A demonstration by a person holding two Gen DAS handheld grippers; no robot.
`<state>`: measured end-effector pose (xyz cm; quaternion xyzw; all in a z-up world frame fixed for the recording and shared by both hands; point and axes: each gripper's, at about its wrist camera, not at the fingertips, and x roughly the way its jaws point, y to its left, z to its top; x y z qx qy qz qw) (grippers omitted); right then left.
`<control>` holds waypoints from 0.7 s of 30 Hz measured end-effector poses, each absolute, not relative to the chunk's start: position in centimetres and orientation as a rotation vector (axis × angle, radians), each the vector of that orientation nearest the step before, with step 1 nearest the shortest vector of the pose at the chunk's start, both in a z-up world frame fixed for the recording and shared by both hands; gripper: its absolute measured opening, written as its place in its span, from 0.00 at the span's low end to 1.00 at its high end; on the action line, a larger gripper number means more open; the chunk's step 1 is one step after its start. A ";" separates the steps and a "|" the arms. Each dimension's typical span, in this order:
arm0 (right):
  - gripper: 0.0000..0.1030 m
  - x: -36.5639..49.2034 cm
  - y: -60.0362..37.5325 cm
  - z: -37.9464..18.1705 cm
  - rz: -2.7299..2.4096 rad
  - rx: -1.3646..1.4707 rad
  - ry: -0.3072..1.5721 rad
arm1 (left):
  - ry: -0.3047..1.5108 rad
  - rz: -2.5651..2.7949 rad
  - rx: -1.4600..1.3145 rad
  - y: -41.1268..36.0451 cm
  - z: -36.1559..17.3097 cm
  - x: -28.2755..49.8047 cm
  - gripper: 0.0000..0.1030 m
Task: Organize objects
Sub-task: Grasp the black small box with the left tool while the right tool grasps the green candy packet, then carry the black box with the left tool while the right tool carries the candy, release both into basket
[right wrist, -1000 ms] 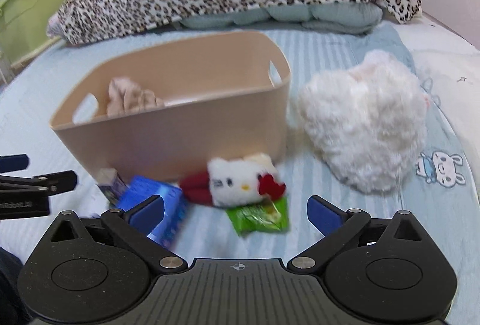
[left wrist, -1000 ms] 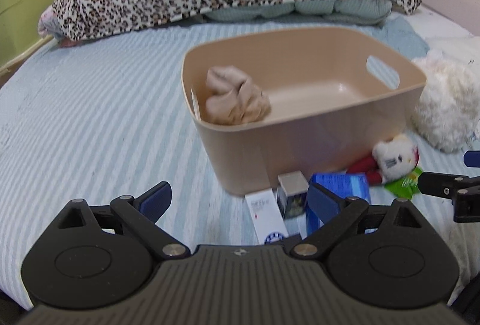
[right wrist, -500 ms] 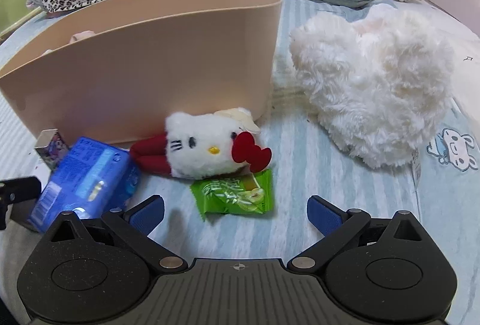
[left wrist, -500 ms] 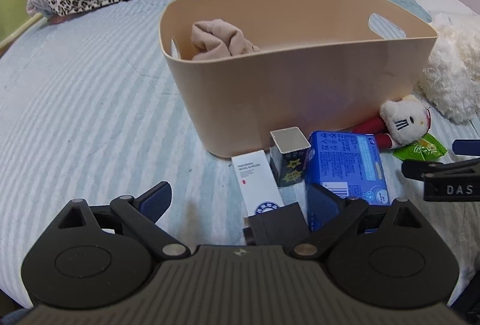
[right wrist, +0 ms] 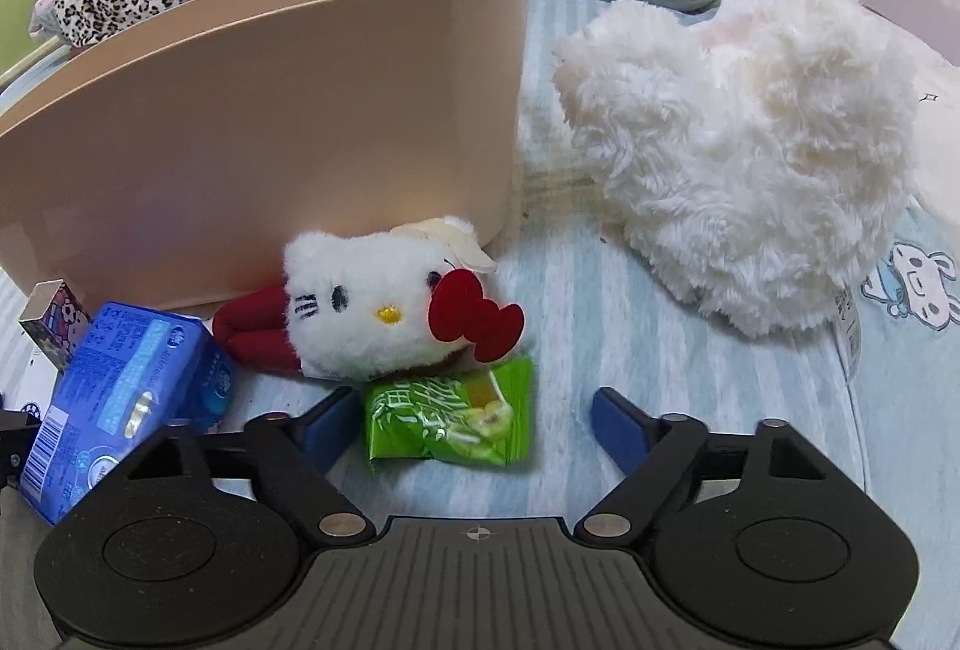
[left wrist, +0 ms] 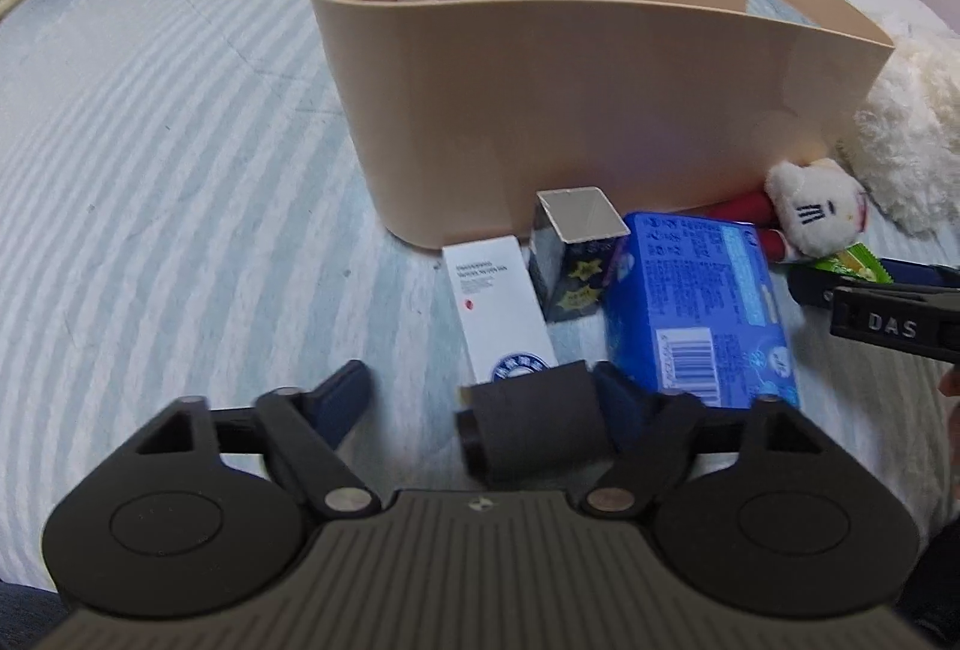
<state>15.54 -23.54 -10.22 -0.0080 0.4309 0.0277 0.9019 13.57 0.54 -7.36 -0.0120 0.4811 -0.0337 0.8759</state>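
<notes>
Green snack packet (right wrist: 449,421) lying between spread right gripper (right wrist: 471,413) fingers, on bed.
Packet glossy, crinkled; left gripper (left wrist: 480,398) also gaping, near dark block (left wrist: 534,425).

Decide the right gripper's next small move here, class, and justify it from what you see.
Probably ease the right gripper forward and down, then close on the green snack packet. Its fingers are open, the packet lies flat between them, and the beige bin behind has room.

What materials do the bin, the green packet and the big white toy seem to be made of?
Bin: probably plastic; smooth, matte beige wall, soft sheen.
Green packet: glossy plastic film; crinkles, bright reflections.
Big white toy: plush fabric; long fluffy pile.
</notes>
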 end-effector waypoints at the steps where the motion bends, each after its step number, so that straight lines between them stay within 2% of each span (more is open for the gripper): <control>1: 0.61 15.4 -23.5 -10.2 0.053 -0.021 0.886 | 1.005 -0.078 -0.026 0.5 -7.3 13.4 0.69; 3: 0.50 15.1 -23.5 -10.1 0.047 -0.024 0.878 | 1.007 -0.083 -0.019 0.4 -7.2 13.2 0.64; 4: 0.43 15.0 -23.6 -10.0 0.047 -0.021 0.873 | 1.010 -0.089 -0.019 0.3 -7.2 13.1 0.58; 5: 0.40 14.8 -23.6 -9.9 0.055 -0.016 0.870 | 1.015 -0.099 -0.021 0.3 -7.2 13.0 0.49; 13: 0.27 14.3 -23.7 -8.9 0.079 -0.022 0.868 | 1.006 -0.109 -0.019 0.4 -6.8 12.2 0.48; 21: 0.25 13.5 -24.8 -8.0 0.081 0.034 0.866 | 0.991 -0.109 -0.035 1.1 -6.0 11.9 0.48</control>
